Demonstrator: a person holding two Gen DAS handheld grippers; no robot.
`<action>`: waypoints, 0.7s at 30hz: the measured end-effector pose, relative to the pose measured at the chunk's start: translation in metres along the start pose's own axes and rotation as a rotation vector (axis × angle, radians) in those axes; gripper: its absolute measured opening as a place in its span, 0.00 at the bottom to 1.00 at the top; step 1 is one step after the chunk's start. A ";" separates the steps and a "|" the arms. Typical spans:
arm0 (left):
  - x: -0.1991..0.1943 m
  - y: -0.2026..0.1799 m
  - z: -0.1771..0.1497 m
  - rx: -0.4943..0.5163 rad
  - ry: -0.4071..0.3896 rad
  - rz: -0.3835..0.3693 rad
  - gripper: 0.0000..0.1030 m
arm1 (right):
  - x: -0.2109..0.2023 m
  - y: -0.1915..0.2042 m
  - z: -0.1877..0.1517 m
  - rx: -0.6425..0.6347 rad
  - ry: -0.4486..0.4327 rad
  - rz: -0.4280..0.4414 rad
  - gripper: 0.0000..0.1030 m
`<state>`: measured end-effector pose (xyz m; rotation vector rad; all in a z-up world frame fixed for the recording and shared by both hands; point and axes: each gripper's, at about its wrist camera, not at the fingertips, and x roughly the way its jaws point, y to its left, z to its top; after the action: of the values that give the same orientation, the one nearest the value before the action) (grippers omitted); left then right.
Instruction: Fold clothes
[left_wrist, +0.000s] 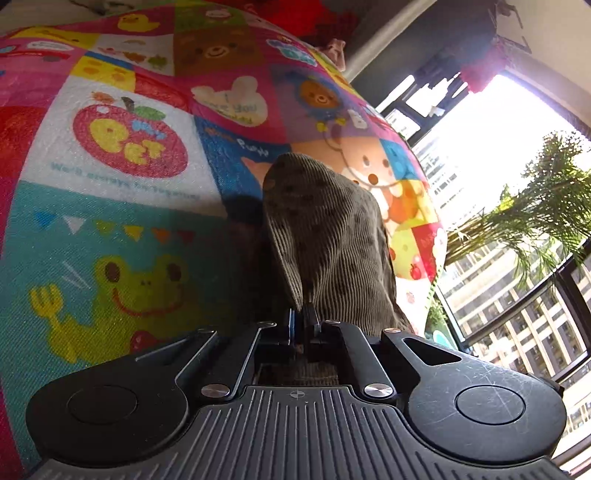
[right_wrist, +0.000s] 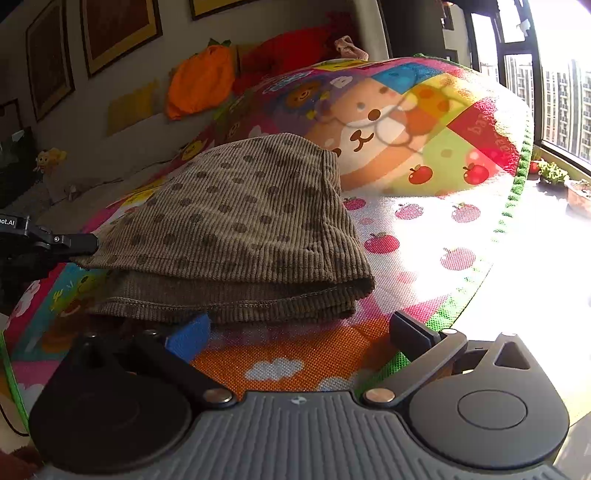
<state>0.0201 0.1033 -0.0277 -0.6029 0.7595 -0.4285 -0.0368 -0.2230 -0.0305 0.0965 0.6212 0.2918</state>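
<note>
Under garment (right_wrist: 236, 218): blue pad (right_wrist: 188, 341) half hidden.

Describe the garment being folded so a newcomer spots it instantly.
Find the bright cartoon-print play mat by the window. On it lies a folded brown corduroy garment, its corner pinched by the left tool. Dark polka dots and ribbed fabric set it apart from the mat.

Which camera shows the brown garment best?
The right wrist view: the brown garment lies there folded on the mat, with its dots, ribs and stitched hems clear. The left wrist view shows only a narrow part, rising from the shut left gripper that pinches it.
</note>
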 end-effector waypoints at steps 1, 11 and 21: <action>0.002 0.001 -0.002 0.001 0.007 0.004 0.05 | -0.003 -0.001 0.003 0.003 0.000 0.019 1.00; 0.006 -0.038 -0.008 0.239 -0.008 0.155 0.11 | -0.009 -0.005 0.061 -0.080 -0.149 0.056 1.00; -0.013 -0.057 0.020 0.318 -0.081 0.168 0.46 | 0.042 -0.005 0.058 -0.321 0.028 -0.166 1.00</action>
<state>0.0179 0.0749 0.0270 -0.2545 0.6418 -0.3575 0.0311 -0.2152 -0.0078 -0.2667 0.5993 0.2292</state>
